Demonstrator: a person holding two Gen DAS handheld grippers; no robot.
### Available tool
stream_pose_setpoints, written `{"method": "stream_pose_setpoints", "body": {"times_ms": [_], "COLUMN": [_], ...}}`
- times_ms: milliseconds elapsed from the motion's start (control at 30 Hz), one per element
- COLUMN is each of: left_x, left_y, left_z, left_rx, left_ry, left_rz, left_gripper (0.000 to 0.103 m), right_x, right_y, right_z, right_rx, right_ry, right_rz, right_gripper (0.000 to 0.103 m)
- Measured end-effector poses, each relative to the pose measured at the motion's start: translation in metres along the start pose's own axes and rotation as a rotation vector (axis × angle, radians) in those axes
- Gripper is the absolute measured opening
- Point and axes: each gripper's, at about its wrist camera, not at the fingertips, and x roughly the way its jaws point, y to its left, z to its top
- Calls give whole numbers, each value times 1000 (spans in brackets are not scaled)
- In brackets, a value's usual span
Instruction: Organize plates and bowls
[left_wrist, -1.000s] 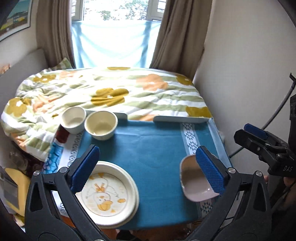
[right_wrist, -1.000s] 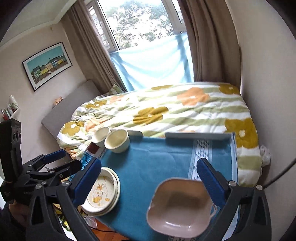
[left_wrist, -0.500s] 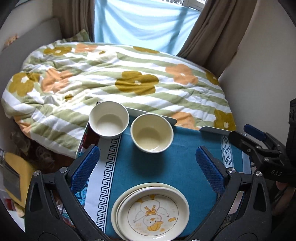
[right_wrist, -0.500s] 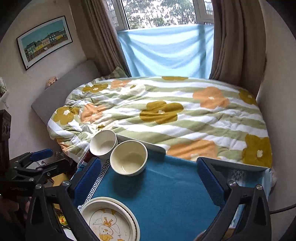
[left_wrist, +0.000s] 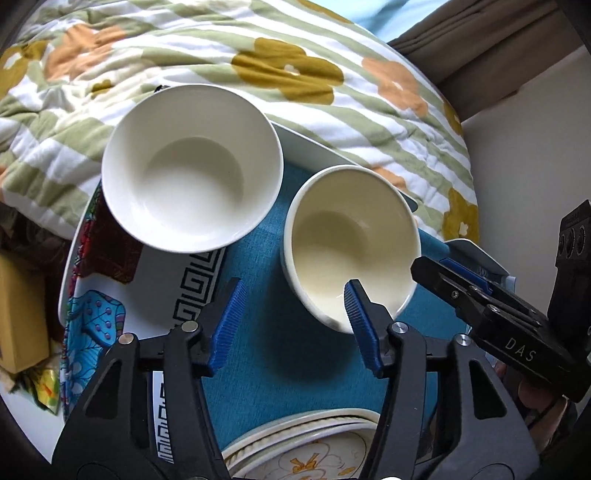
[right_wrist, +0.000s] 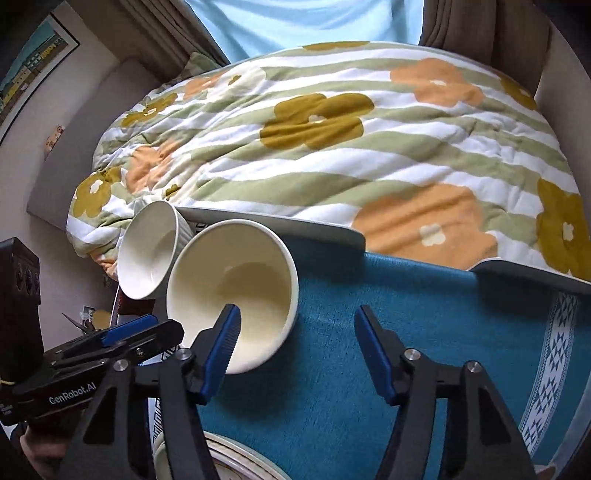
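A white bowl and a cream bowl stand side by side on the blue cloth. My left gripper is open, its right finger over the cream bowl's near rim and its left finger over the cloth. My right gripper is open, its left finger at the near rim of the cream bowl; the white bowl is behind it. Stacked patterned plates lie at the near edge, also in the right wrist view. Neither gripper holds anything.
A flowered quilt on a bed lies right behind the table. The table's grey rim runs along the far edge. Patterned cloth and a dark red item sit left of the bowls. A wall is on the right.
Both grippers have moved forward and down toward the two bowls and have narrowed a little. The square pinkish dish seen a second ago is out of view.
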Motion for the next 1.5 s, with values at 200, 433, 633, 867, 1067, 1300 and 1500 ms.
{"method": "stream_pose_setpoints", "body": {"times_ms": [200,433,633,867,1067,1300,1500], "left_x": [22,33,24,-16,-54,-90,-99], "left_y": [-4,-9,-15,-37,-70,-128,-181], "left_z": [12,18,15,3,-21,-79,-147], "left_rx": [27,73,116,192,248,330,335], "left_ry": [21,30,6,-71,-115,-166,-179], "left_rz": [24,64,84,59,6,-9,-30], "left_gripper": [37,15,15,15,15,15,15], "right_x": [29,38,34,-8,-64,-128,-175], "right_y": [1,5,7,9,3,-21,-60], "right_z": [6,7,6,-4,-24,-68,-120], "right_rx": [12,7,7,33,66,102,93], "right_ry": [56,78,64,-22,-105,-194,-231], "right_rz": [7,35,32,35,19,18,2], "right_gripper": [41,14,14,14,14,14,13]}}
